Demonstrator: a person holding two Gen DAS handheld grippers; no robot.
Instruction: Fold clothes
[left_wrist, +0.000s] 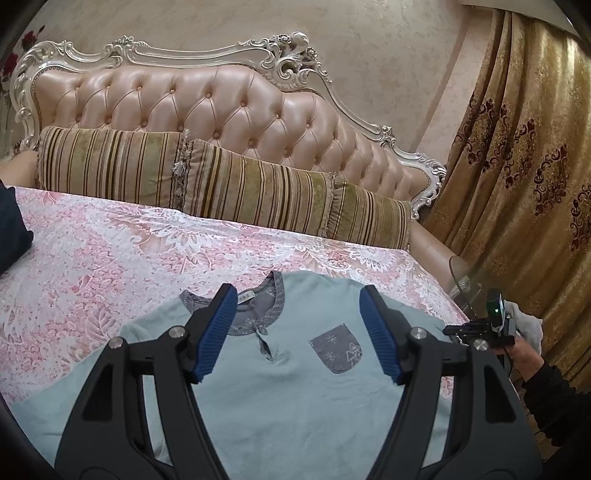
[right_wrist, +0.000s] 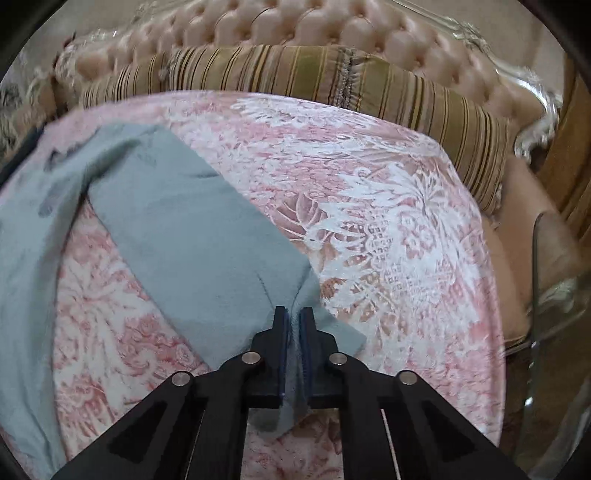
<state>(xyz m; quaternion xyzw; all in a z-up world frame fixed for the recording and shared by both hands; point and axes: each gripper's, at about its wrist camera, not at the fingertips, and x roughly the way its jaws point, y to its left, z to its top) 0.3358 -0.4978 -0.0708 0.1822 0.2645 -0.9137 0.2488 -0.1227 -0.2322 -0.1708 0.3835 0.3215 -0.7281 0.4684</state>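
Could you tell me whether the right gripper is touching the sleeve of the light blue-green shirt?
Touching. The right wrist view shows the right gripper shut on the sleeve, with fabric pinched between its blue pads.

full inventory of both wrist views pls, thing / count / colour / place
shirt: 1, light blue with grey collar and chest pocket, flat on the bedspread, front up
sleeve: 1, light blue, stretched out to the shirt's side, its end pinched
bedspread: 1, pink with white lace pattern, covering the bed
striped cushions: 3 sections visible, olive and gold, along the headboard
headboard: 1, tufted pink with white carved frame, behind the cushions
curtain: 1, gold with dark red motifs, right of the bed
dark cloth: 1, navy, left edge, mostly cut off
glass surface: 1, clear, beside the bed
left gripper: black, blue pads, open above the shirt
right gripper: black, shut on the sleeve
hand: 1, holding the right gripper
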